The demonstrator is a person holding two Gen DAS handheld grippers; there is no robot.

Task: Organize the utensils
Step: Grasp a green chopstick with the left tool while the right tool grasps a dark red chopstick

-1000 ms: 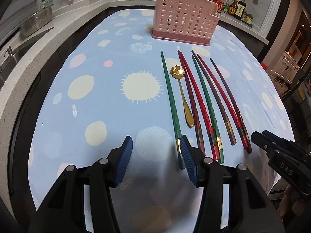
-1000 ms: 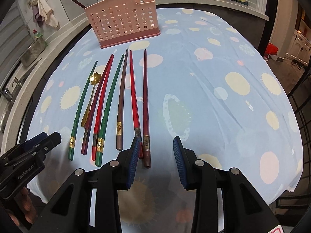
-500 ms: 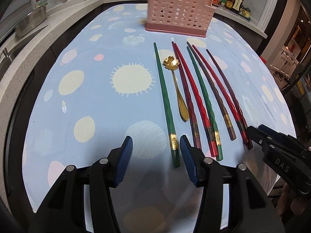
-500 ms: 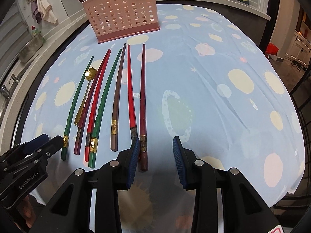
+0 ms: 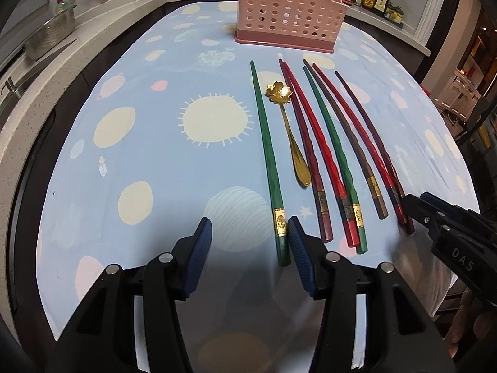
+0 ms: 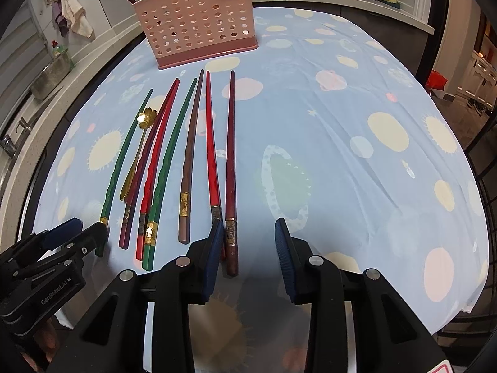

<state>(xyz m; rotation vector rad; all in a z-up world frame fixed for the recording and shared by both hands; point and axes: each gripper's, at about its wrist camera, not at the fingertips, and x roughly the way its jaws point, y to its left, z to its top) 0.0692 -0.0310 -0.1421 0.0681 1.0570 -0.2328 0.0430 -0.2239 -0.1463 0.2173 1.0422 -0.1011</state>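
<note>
Both jaws spread: left gripper (image 5: 250, 239) beside the leftmost green chopstick (image 5: 267, 158), right gripper (image 6: 248, 242) by the maroon chopstick (image 6: 230, 168) on the counter (image 6: 341, 143)

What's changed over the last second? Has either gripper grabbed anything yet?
Nothing grabbed. The left gripper has shifted right, so the leftmost green chopstick end now sits just inside its right finger. The right gripper has edged forward around the maroon chopstick end. Both stay open; gold spoon, other chopsticks and pink holder unmoved.
</note>
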